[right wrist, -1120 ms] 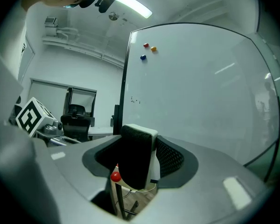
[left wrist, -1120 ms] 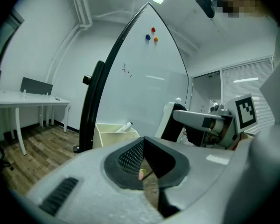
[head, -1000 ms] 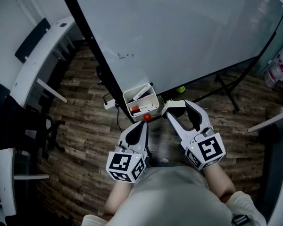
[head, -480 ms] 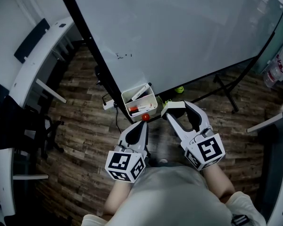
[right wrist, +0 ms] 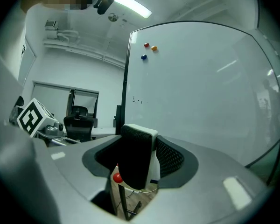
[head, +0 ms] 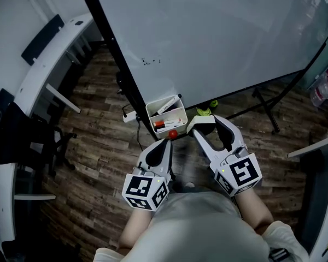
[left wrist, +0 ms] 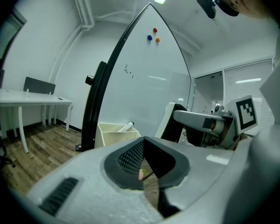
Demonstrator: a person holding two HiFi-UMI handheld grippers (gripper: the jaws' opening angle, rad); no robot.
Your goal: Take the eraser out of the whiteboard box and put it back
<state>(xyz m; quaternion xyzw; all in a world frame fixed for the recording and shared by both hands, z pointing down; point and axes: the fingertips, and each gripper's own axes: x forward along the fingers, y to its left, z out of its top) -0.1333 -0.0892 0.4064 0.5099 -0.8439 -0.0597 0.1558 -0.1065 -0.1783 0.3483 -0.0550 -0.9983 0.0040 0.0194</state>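
Note:
My right gripper [head: 204,125] is shut on the eraser [head: 203,121], a white-backed block with black felt. It is held level just right of the whiteboard box [head: 177,107] and outside it. In the right gripper view the eraser [right wrist: 137,155] fills the gap between both mesh pads. The cream box [left wrist: 113,133] hangs at the whiteboard's lower edge with markers [head: 163,125] inside. My left gripper [head: 164,143] is shut and empty, with its tips just below the box.
The big whiteboard [head: 218,31] leans on a black stand above a wooden floor. A red ball [head: 174,133] sits under the box and a green object [head: 212,103] lies by the stand's foot. White desks [head: 46,64] and a dark chair [head: 22,141] stand at the left.
The head view has shifted slightly. Both grippers keep their places and the eraser stays in the right one.

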